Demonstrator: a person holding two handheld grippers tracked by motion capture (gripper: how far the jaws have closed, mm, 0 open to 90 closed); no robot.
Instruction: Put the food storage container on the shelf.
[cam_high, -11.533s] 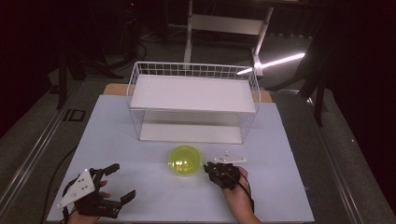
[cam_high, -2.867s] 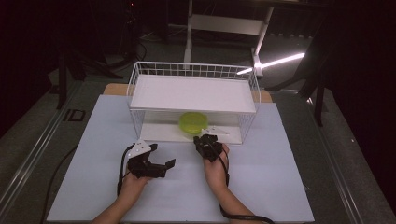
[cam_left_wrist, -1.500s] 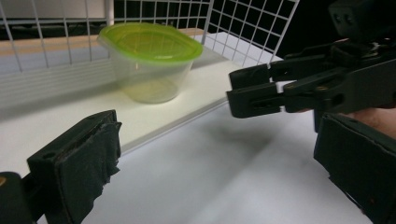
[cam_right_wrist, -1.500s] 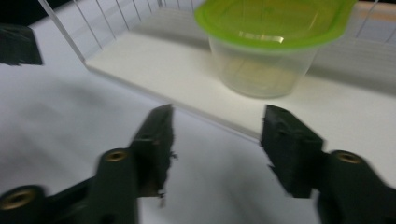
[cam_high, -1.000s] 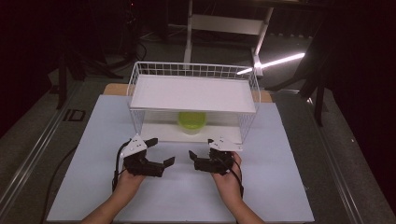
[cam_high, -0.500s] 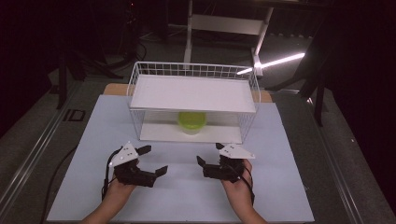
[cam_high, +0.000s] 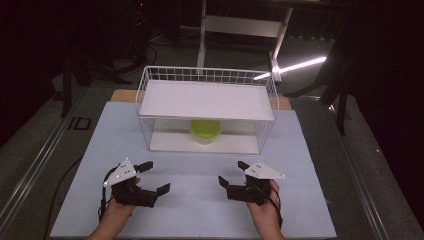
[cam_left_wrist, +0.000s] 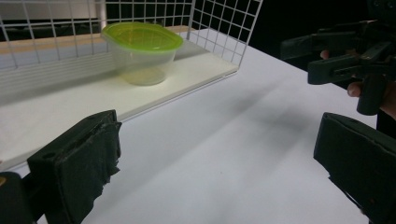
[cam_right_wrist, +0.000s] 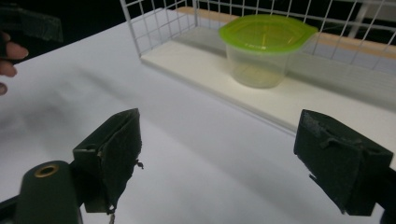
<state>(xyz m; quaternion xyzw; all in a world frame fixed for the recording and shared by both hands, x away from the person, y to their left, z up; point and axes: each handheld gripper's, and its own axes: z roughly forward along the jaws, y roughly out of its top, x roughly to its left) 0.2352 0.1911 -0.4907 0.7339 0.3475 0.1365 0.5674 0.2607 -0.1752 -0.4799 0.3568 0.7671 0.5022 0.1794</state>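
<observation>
Green-lidded and clear-walled, a plastic container (cam_high: 205, 131) is seen in the high view on the lower shelf of a white wire rack (cam_high: 207, 100), roughly at its middle and under the upper shelf; the left gripper (cam_high: 153, 176) and the right gripper (cam_high: 231, 174) are held low over the pale table (cam_high: 195, 200), well apart from the rack, each with jaws spread and nothing between them; this placing is judged to suit a finished stowing, the hands being kept clear of the wire front.

In the left gripper view, the container (cam_left_wrist: 141, 52) is shown upright on the shelf board, its lid seated flat; nothing can be made out inside it through the clear wall; the right gripper (cam_left_wrist: 343, 58) is seen farther off, likewise gaping.

In the right gripper view, the container (cam_right_wrist: 265, 49) is seen between the wide-set jaws but far beyond them, untouched; the wire mesh stands behind and beside it, so the open front is judged the only easy way in.
</observation>
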